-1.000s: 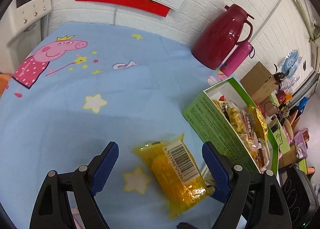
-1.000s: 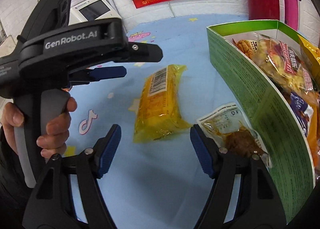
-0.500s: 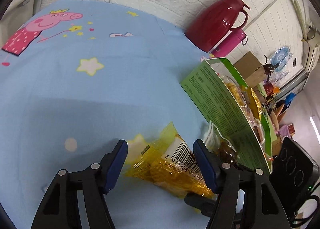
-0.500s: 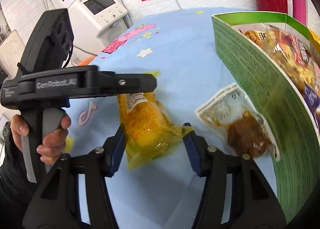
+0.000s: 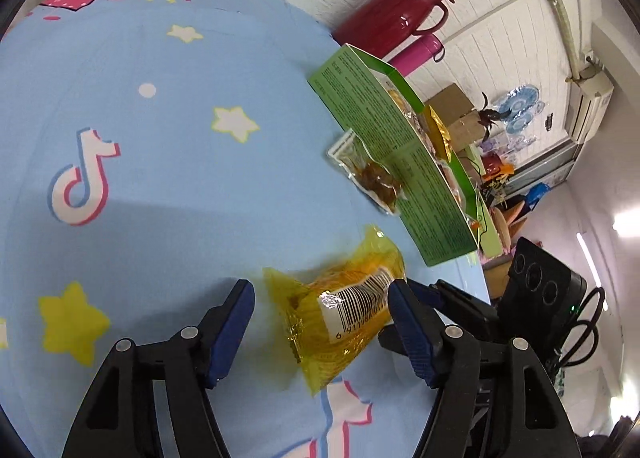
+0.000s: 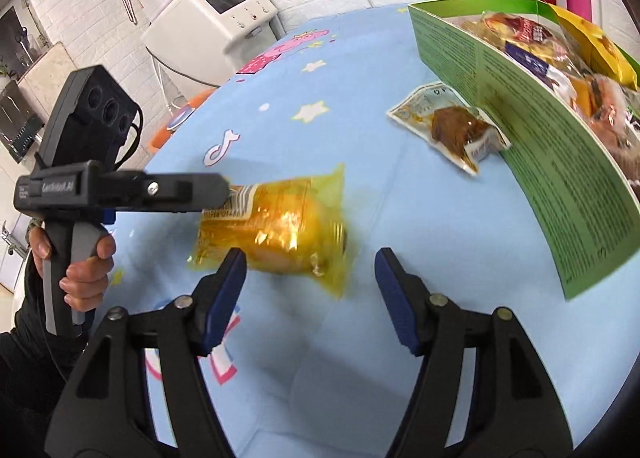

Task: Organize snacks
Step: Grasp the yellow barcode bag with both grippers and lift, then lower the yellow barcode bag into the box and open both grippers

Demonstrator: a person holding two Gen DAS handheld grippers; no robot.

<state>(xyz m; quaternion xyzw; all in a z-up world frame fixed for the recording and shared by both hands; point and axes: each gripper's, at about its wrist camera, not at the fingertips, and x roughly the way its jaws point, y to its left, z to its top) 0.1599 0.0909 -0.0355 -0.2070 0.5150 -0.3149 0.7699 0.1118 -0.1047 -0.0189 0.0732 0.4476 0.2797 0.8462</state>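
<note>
A yellow snack packet [image 5: 340, 310] with a barcode lies on the blue cartoon tablecloth [image 5: 160, 178]. It sits between the fingers of my open left gripper [image 5: 320, 318], resting against the right finger with a gap on the left. In the right wrist view the packet [image 6: 288, 226] lies just ahead of my open right gripper [image 6: 312, 290], which holds nothing. The left gripper [image 6: 120, 190] reaches over the packet's barcode end. A clear packet with a brown snack [image 6: 452, 126] lies against the open green box [image 6: 520, 98], which holds several snack bags.
A red thermos [image 5: 392, 18] and a pink bottle [image 5: 416, 52] stand behind the green box [image 5: 392, 150] by the wall. A white appliance [image 6: 212, 18] stands beyond the table's far left edge. A person's hand [image 6: 80, 274] grips the left handle.
The yellow packet has turned and slid nearer the table's front. My left fingers have drawn in around it from a wider spread. The right gripper has pulled back and stayed open.
</note>
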